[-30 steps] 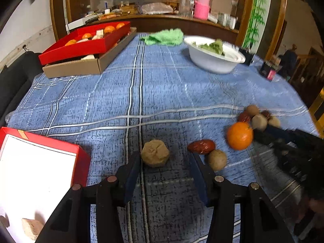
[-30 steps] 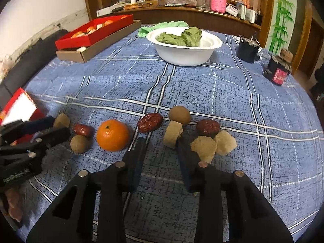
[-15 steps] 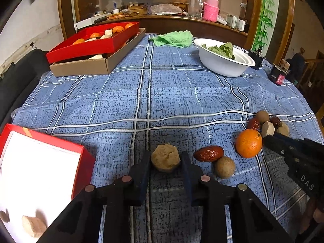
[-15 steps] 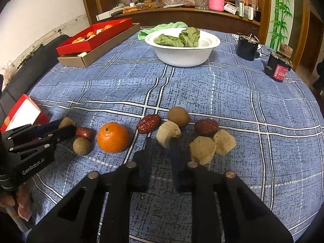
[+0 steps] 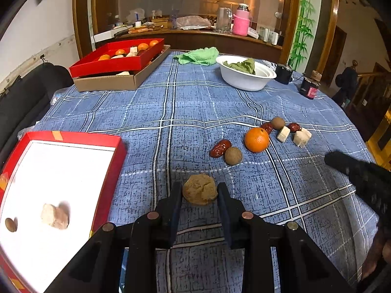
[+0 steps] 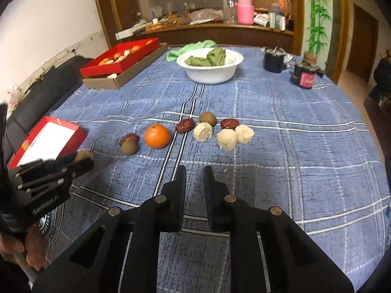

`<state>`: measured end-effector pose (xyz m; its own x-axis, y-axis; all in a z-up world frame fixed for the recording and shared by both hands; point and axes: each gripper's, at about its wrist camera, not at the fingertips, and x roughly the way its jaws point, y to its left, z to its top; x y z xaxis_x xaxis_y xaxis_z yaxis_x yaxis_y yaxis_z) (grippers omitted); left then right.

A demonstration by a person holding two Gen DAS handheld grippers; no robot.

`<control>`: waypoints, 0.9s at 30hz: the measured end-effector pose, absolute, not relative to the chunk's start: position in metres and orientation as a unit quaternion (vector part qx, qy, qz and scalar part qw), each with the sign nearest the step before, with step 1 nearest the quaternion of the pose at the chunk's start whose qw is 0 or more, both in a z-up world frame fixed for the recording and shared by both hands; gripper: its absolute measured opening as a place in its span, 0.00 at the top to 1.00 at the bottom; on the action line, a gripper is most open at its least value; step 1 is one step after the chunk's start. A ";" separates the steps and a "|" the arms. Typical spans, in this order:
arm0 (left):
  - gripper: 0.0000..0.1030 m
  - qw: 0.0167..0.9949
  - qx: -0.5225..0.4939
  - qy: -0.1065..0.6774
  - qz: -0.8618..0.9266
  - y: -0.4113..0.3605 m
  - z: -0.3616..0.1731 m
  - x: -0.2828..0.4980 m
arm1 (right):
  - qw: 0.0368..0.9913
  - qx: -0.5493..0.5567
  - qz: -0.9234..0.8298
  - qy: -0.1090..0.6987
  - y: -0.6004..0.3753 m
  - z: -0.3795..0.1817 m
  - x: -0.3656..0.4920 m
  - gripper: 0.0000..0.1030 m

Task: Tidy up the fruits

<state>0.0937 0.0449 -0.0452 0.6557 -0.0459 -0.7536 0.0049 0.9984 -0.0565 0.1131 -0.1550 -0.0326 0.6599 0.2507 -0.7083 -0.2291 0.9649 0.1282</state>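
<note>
My left gripper [image 5: 200, 191] is shut on a tan lumpy ball [image 5: 200, 190], held just above the blue checked cloth. A red box with a white floor [image 5: 112, 161] lies to its left, holding a pale chunk [image 5: 55, 216] and a small brown fruit [image 5: 11, 224]. My right gripper [image 6: 195, 178] is shut with nothing between its fingers. Ahead of it on the cloth lie an orange [image 6: 157, 136], red dates [image 6: 185, 125], brown longans [image 6: 207, 119] and pale lumps [image 6: 202, 131]. The right wrist view also shows the left gripper [image 6: 80, 161] carrying the ball [image 6: 84, 155].
At the far left a red tray of oranges [image 5: 117, 61] sits on a cardboard box. A white bowl of greens [image 5: 246, 78], a green rag [image 5: 198, 56] and dark jars [image 6: 304, 75] stand at the back. A black sofa [image 5: 24, 92] borders the table's left.
The left gripper's jaws closed on the tan ball and drew it back from the date and longan. The right gripper's jaws closed empty and pulled back; the pale lump stayed on the cloth.
</note>
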 end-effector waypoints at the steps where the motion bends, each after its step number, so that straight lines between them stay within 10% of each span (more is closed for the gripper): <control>1: 0.73 0.910 -0.026 0.414 -0.011 0.046 -0.046 0.095 | 0.915 0.020 0.126 0.384 -0.156 -0.030 0.115 0.87; 27: 0.73 0.901 -0.055 0.429 -0.039 0.053 -0.069 0.130 | 0.893 -0.017 0.118 0.434 -0.124 -0.072 0.219 0.86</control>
